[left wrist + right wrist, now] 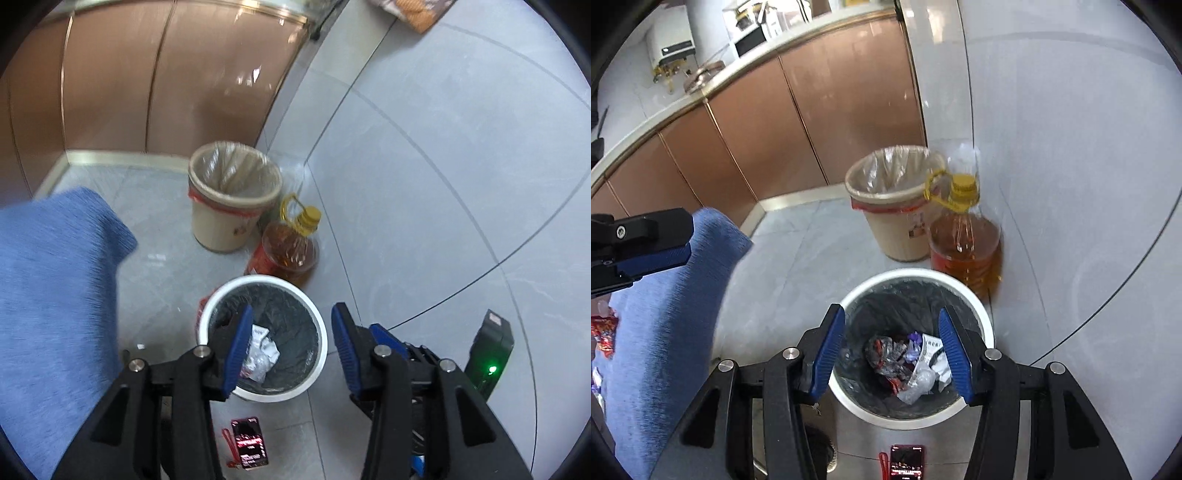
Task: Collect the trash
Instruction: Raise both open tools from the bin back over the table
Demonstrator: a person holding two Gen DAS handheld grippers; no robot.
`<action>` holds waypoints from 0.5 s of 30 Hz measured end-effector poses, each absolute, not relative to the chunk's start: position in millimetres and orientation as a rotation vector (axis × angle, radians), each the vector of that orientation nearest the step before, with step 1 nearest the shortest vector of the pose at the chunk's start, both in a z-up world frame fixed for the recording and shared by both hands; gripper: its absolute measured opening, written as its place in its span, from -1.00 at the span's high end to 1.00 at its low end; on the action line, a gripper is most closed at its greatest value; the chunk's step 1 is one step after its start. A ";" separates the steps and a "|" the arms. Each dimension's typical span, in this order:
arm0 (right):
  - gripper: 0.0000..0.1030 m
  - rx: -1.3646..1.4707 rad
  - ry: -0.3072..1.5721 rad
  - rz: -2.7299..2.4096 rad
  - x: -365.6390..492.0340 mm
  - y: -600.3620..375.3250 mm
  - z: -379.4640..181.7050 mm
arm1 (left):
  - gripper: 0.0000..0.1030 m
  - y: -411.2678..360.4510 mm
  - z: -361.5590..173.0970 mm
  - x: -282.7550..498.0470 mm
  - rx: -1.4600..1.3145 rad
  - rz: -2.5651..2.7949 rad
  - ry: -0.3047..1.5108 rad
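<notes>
Grey floor tiles and copper-brown cabinet fronts frame the scene, and the right gripper [892, 350] hangs straight over the white bin [982, 314], jaws spread wide with nothing between them, a sensible spot for letting go of rubbish. Crumpled wrappers [908, 365] lie at the bottom on the black liner. The left gripper [291, 347] is likewise wide open and empty above that bin. Just behind stand a beige bin [905, 236] and an oil jug [966, 247], crowding the far side. A phone [907, 463] lies on the floor nearby, and blue cloth [665, 314] blocks the left.
</notes>
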State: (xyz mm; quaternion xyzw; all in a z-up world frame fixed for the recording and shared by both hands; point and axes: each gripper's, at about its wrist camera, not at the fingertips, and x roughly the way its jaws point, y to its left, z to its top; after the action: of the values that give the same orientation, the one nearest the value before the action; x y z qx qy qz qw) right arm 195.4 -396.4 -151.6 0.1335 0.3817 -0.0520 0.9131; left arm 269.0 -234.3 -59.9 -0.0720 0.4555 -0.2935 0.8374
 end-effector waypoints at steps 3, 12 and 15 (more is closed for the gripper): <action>-0.03 0.264 0.743 -0.101 184.2 -388.4 -127.3 | 0.17 -215.2 -36.2 249.9 -0.162 -0.607 0.891; -0.06 0.239 0.580 -0.047 136.2 -347.2 -41.3 | 0.17 -143.4 32.0 189.7 -0.140 -0.561 0.733; -0.06 0.216 0.537 -0.021 121.2 -330.8 -15.3 | 0.17 -118.0 47.4 172.6 -0.135 -0.529 0.690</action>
State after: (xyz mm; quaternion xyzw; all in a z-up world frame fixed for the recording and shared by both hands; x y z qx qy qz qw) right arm 121.2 -330.8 -15.3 0.1065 0.2646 -0.0101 0.9584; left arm 172.6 -118.0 47.4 -0.0653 0.3341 -0.2560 0.9048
